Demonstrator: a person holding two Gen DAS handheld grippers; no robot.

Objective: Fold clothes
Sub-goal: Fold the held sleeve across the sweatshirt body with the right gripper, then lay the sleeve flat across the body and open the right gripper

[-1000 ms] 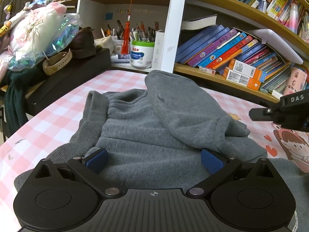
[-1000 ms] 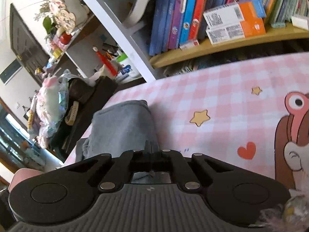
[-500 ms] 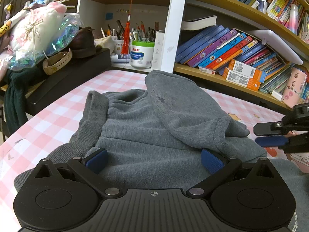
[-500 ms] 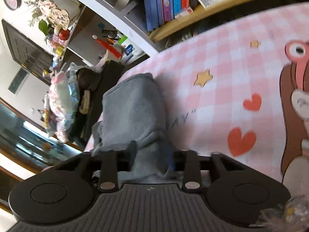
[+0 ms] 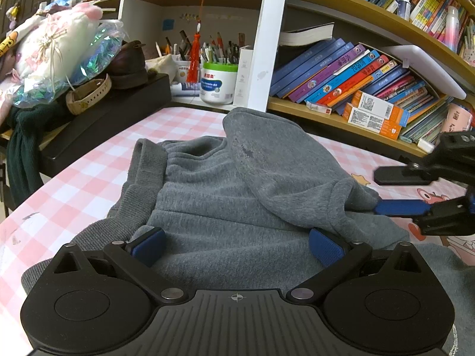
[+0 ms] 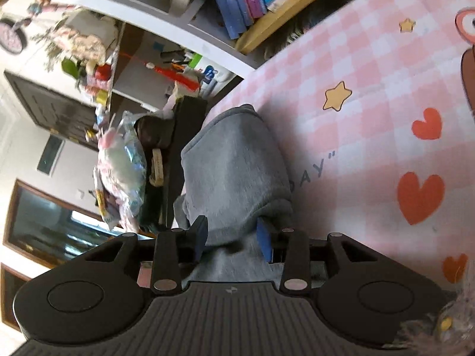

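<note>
The grey fleece garment [image 5: 237, 201] is lying bunched on the pink-and-white checked tablecloth [image 5: 89, 175], one flap folded over its middle. The right gripper [image 6: 231, 237] is straddling that flap's thick rolled edge, its jaws parted and not visibly pressing the cloth. The left gripper [image 5: 234, 246] is resting spread wide over the near hem, holding nothing. A shallow bite would likely be catching only one layer, letting the fold slump. The wooden bookshelf [image 5: 341, 118] and the white pen tub [image 5: 218, 84] are standing close behind, limiting any far swing.
</note>
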